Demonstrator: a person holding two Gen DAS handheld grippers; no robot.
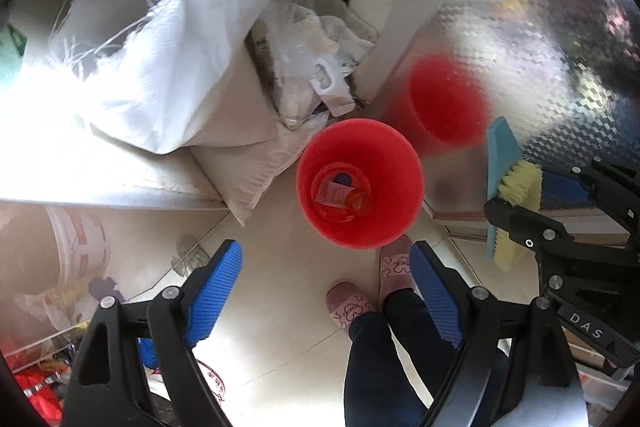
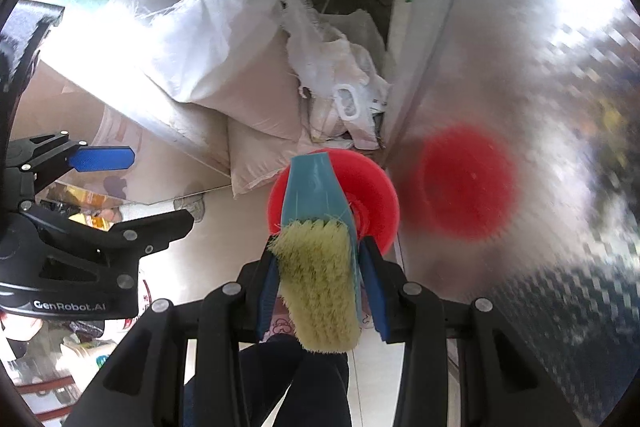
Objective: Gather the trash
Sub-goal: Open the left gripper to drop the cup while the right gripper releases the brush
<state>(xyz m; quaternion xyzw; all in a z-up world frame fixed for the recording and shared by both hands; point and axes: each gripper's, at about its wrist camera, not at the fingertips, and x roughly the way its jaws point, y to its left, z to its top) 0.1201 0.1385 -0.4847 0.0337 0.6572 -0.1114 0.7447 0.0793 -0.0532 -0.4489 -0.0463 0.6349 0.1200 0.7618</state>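
Brush (image 2: 320, 279) clenched bristle-side out between right gripper (image 2: 320, 291) fingers, its blue handle poking over the red bin (image 1: 360, 187) on the floor; a loose grip could drop it into the trash. Left gripper (image 1: 328, 303) fingers released, empty, spread above the bin, which already holds wrappers (image 1: 344, 195). Far white sacks (image 1: 180, 67) lean beside the bin rim; a bump could tip them.

A red bucket (image 1: 360, 183) stands on the cream-tiled floor (image 1: 280, 307), mirrored in a chequered silver panel (image 1: 560, 27). The brush (image 2: 320, 283) is teal with pale yellow bristles, the gripper pads (image 1: 214, 291) ribbed blue, the sacks (image 1: 180, 67) white, the slippers (image 1: 394, 265) pink.
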